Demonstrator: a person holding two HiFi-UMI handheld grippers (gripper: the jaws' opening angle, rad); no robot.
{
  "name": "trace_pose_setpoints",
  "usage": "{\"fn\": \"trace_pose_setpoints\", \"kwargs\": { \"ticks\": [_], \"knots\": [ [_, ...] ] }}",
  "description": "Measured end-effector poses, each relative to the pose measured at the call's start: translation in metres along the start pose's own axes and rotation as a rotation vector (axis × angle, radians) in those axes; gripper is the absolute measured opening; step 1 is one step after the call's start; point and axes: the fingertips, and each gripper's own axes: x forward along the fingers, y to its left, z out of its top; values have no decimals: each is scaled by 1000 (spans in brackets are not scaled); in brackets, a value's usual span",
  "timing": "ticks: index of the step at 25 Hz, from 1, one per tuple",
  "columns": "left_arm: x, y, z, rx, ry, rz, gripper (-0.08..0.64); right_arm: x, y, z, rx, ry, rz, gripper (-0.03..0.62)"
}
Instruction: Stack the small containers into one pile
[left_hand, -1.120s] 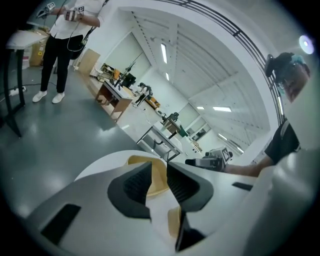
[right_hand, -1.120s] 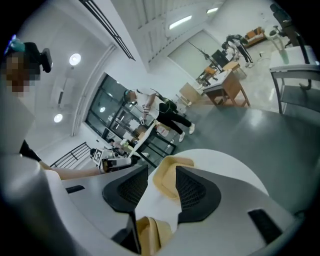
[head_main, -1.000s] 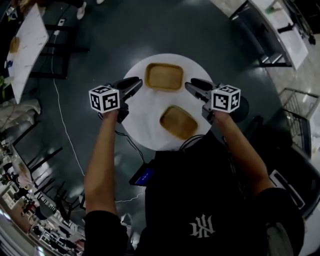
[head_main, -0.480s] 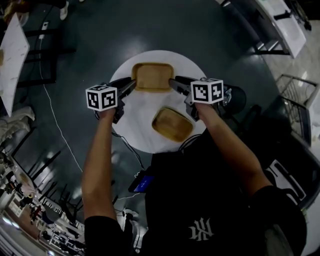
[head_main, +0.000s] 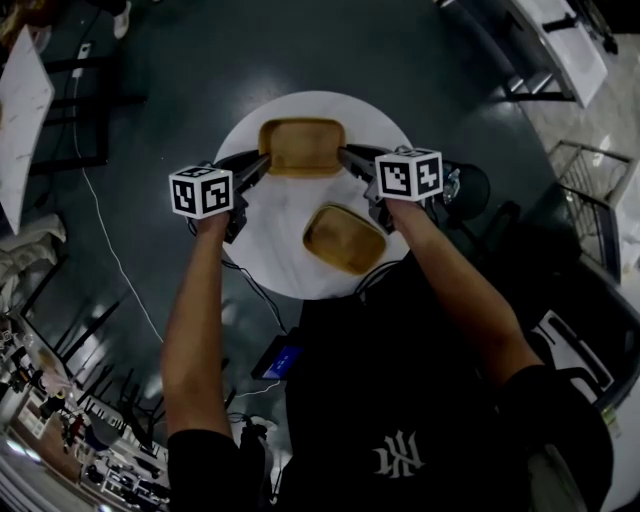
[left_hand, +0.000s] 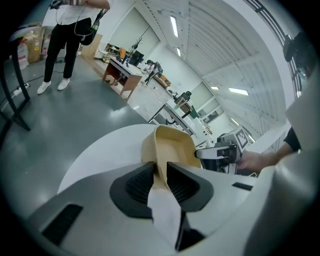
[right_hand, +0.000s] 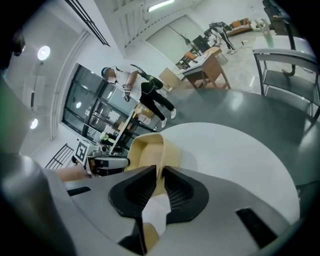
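Two shallow tan containers lie on a round white table (head_main: 285, 268). The far container (head_main: 302, 147) lies crosswise at the table's back; the near container (head_main: 345, 238) sits tilted in front of it. My left gripper (head_main: 264, 161) has the far container's left end wall (left_hand: 172, 145) between its pads (left_hand: 160, 169), and its jaws have just been closing on it. My right gripper (head_main: 344, 156) has just been closing too, with the right end wall (right_hand: 147, 150) pinched between its pads (right_hand: 160, 176). Each gripper shows in the other's view: the right gripper (left_hand: 216, 154), the left gripper (right_hand: 107, 162).
A dark floor surrounds the table. A black round object (head_main: 470, 188) sits just right of it, with a metal chair (head_main: 590, 190) further right. A cable (head_main: 110, 250) runs over the floor at the left. People stand in the background (left_hand: 65, 40) (right_hand: 150, 97).
Both grippers came down and inward to the two ends of the far container. Their jaws now sit over its end walls. The near container has not moved on the table.
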Motion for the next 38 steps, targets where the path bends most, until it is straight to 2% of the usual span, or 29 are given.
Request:
{"fn": "trace_pose_setpoints", "kwargs": {
  "ticks": [4, 12, 19, 25, 30, 34, 38],
  "knots": [
    [-10, -14, 12, 51, -36, -4, 83, -12, 10, 8, -50, -44, 6, 72],
    [-62, -52, 43, 170, -129, -45, 66, -47, 61, 34, -148, -190, 14, 64],
    [-128, -92, 60, 288, -208, -87, 49, -83, 135, 44, -228, -328, 47, 60],
    [-169, -140, 69, 418, -279, -132, 48, -127, 180, 39, -309, -451, 52, 60],
    [-194, -176, 68, 533, -274, -148, 48, -157, 207, 25, -337, -543, 44, 60],
    [-202, -202, 65, 612, -258, -149, 48, -175, 213, 9, -336, -585, 49, 60],
    [-195, -237, 61, 638, -222, -161, 47, -208, 209, -2, -317, -612, 67, 60]
  ]
}}
